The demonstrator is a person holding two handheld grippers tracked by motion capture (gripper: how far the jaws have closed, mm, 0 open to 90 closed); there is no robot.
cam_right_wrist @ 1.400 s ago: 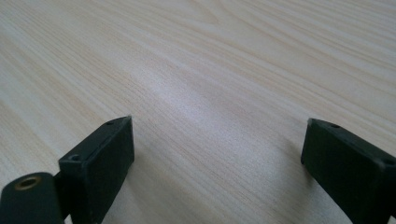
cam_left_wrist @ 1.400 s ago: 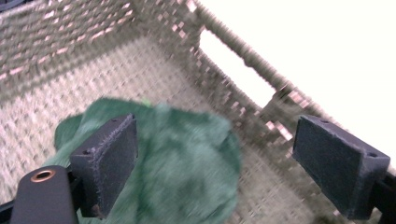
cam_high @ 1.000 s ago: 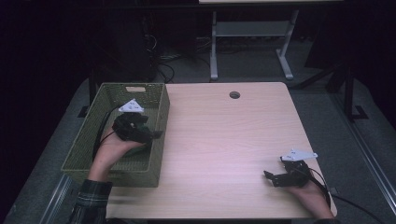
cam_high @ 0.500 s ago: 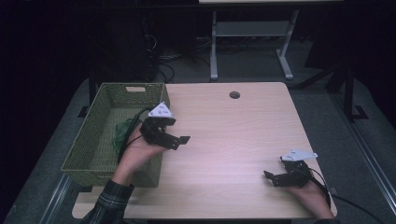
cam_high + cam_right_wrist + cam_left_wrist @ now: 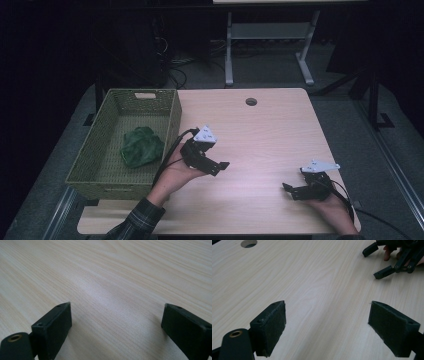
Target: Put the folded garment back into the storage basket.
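My left gripper (image 5: 212, 161) has come out of the basket (image 5: 172, 117) since 1 s ago, jaws wide and empty over the table (image 5: 260, 135). Green cloth (image 5: 141, 146) lies in basket at its 9 o'clock, so drop seems done. Right gripper (image 5: 294, 190), at 4 o'clock, rests wide open, holding nothing.

Both hand-held grippers (image 5: 223, 167) (image 5: 289, 191) agape, empty

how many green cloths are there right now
1. The cloth lies crumpled in the basket at the table's left; more could hide behind the basket's near wall.
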